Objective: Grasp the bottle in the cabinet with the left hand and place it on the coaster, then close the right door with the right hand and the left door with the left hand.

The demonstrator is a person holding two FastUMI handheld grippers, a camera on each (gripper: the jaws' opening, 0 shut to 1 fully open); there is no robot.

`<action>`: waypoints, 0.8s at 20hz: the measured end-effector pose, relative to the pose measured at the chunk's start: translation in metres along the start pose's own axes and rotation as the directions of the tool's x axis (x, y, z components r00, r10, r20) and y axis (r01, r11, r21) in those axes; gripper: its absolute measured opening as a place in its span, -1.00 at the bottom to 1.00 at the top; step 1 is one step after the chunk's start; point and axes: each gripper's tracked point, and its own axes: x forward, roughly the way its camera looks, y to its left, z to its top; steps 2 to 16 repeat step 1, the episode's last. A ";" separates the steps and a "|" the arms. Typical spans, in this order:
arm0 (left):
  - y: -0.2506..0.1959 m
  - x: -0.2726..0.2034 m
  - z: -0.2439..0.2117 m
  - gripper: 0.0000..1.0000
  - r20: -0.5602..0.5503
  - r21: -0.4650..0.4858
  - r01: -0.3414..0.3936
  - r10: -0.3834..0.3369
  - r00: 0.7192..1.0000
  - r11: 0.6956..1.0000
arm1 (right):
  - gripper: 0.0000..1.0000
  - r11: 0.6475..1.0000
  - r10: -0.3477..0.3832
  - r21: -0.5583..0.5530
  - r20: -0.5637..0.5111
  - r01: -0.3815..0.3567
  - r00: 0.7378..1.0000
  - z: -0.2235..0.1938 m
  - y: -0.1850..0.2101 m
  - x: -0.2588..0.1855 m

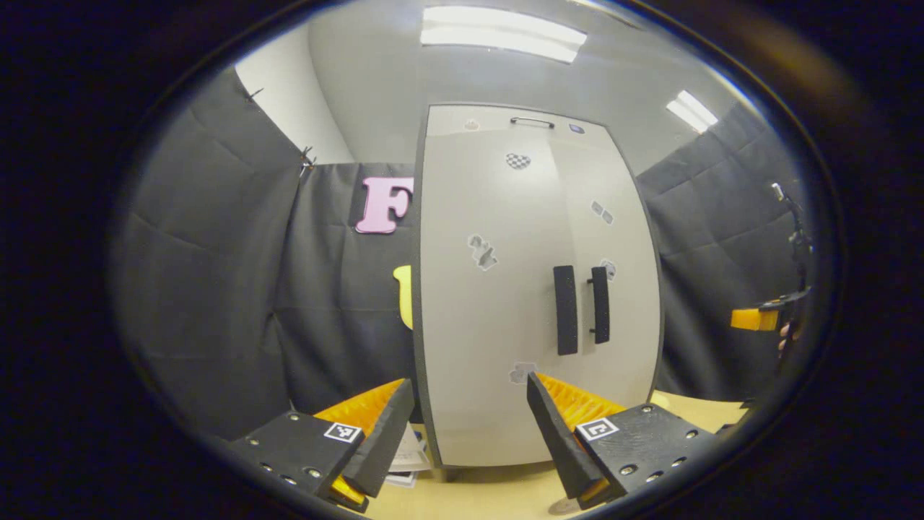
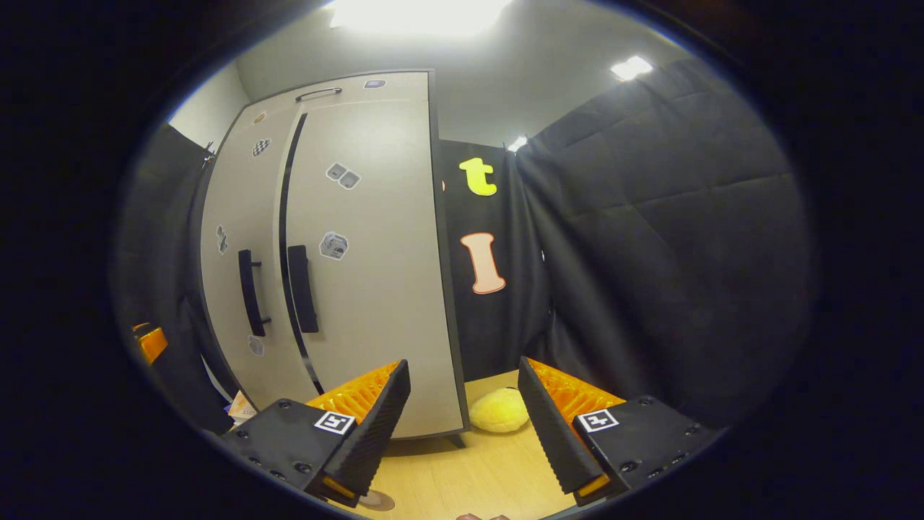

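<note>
Quilted black cloth walls point(image 1: 216, 289) on every side, sagging in soft folds, with a strip of white room wall point(image 1: 289, 108) above the cloth at upper left in the left gripper view. Overhead, a grey ceiling point(image 1: 375, 72) with bright rectangular light panels point(image 1: 502, 32), one glaring straight above in the right gripper view point(image 2: 419, 13) and a smaller one point(image 2: 630, 67) farther right. Below and ahead, a pale wooden tabletop point(image 2: 462, 469), with a soft yellow lump point(image 2: 499, 410) resting on it by the cloth wall.

The open right claw point(image 2: 462, 426) faces the closed cabinet point(image 2: 375, 289) beside a yellow plush point(image 2: 499, 409).
</note>
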 end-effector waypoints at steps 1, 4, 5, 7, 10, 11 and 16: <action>-0.004 -0.001 -0.001 0.69 -0.003 -0.005 0.006 -0.006 1.000 1.000 | 0.92 1.000 -0.004 -0.005 -0.003 0.004 1.000 -0.002 -0.002 0.000; -0.004 -0.001 -0.001 0.69 -0.003 -0.005 0.006 -0.006 1.000 1.000 | 0.92 1.000 -0.004 -0.005 -0.003 0.004 1.000 -0.002 -0.002 0.000; -0.004 -0.001 -0.001 0.69 -0.003 -0.005 0.006 -0.006 1.000 1.000 | 0.92 1.000 -0.004 -0.005 -0.003 0.004 1.000 -0.002 -0.002 0.000; -0.004 -0.001 -0.001 0.69 -0.003 -0.005 0.006 -0.006 1.000 1.000 | 0.92 1.000 -0.004 -0.005 -0.003 0.004 1.000 -0.002 -0.002 0.000; -0.004 -0.001 -0.001 0.69 -0.003 -0.005 0.006 -0.006 1.000 1.000 | 0.92 1.000 -0.004 -0.005 -0.003 0.004 1.000 -0.002 -0.002 0.000; -0.004 -0.001 -0.001 0.69 -0.003 -0.005 0.006 -0.006 1.000 1.000 | 0.92 1.000 -0.004 -0.005 -0.003 0.004 1.000 -0.002 -0.002 0.000; -0.004 -0.001 -0.001 0.69 -0.003 -0.005 0.006 -0.006 1.000 1.000 | 0.92 1.000 -0.004 -0.005 -0.003 0.004 1.000 -0.002 -0.002 0.000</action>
